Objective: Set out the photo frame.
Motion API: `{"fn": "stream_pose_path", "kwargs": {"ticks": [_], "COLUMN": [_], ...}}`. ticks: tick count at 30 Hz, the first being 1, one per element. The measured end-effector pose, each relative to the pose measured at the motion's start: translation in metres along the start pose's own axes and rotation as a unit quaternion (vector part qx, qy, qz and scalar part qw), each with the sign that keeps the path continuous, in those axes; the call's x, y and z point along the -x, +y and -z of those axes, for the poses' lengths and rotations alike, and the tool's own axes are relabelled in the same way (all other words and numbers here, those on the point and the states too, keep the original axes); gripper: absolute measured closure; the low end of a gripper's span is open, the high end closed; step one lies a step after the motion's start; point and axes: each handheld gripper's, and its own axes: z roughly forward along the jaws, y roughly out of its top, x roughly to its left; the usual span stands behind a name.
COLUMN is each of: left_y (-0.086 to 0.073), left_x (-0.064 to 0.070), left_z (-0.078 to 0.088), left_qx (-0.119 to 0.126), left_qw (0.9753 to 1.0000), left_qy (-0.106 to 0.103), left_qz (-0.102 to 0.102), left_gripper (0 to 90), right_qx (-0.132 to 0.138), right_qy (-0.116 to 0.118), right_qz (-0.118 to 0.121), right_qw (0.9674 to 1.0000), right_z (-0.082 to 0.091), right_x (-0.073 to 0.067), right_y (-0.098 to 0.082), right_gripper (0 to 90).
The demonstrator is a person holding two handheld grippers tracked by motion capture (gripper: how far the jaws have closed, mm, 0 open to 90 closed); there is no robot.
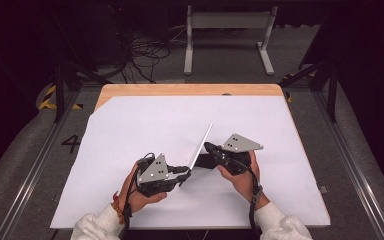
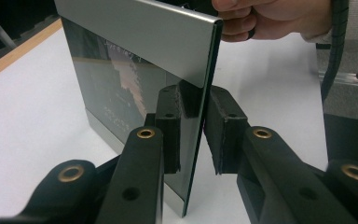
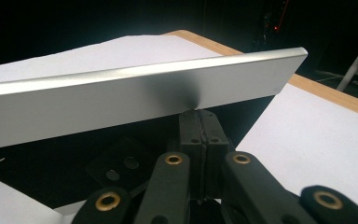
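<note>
On the white surface (image 1: 130, 130), mid-front, left gripper (image 1: 184, 172) at the tablet's (image 1: 200, 147) near end: jaws set narrow astride its edge, one pad against the glass, the other seemingly a hair off. Tablet stands tilted on its long edge. Right gripper (image 1: 207, 147): jaws fully closed, behind the silver back.
</note>
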Motion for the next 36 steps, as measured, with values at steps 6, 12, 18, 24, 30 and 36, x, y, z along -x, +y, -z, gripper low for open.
{"fn": "stream_pose_path", "kwargs": {"ticks": [6,12,18,24,30,36], "left_y": [-0.002,-0.004,-0.003,-0.003,-0.001,0.002], "left_x": [0.0,0.004,0.007,0.008,0.011,0.013], "left_z": [-0.004,-0.011,-0.015,-0.018,-0.024,-0.029], "left_qx": [0.003,-0.013,-0.015,-0.014,-0.011,-0.009], "left_qw": [0.9999,0.9998,0.9997,0.9997,0.9997,0.9996], "left_qy": [-0.008,-0.014,-0.018,-0.019,-0.022,-0.026], "left_qz": [0.01,0.002,0.0,-0.001,0.0,-0.003], "left_gripper": [75.5,75.7,75.7,75.6,75.6,75.3], "right_qx": [-0.004,-0.004,-0.004,-0.005,-0.006,-0.007], "right_qy": [0.009,0.009,0.01,0.011,0.015,0.016], "right_qz": [0.001,0.002,0.003,0.003,0.0,0.0], "right_qw": [1.0,1.0,0.9999,0.9999,0.9999,0.9998], "right_z": [-0.005,-0.008,-0.008,-0.008,-0.01,-0.01], "right_x": [-0.003,-0.004,-0.005,-0.005,-0.004,-0.003], "right_y": [0.001,0.001,0.001,0.001,0.0,0.0], "right_gripper": [90.0,90.0,90.0,90.0,90.0,90.0]}}
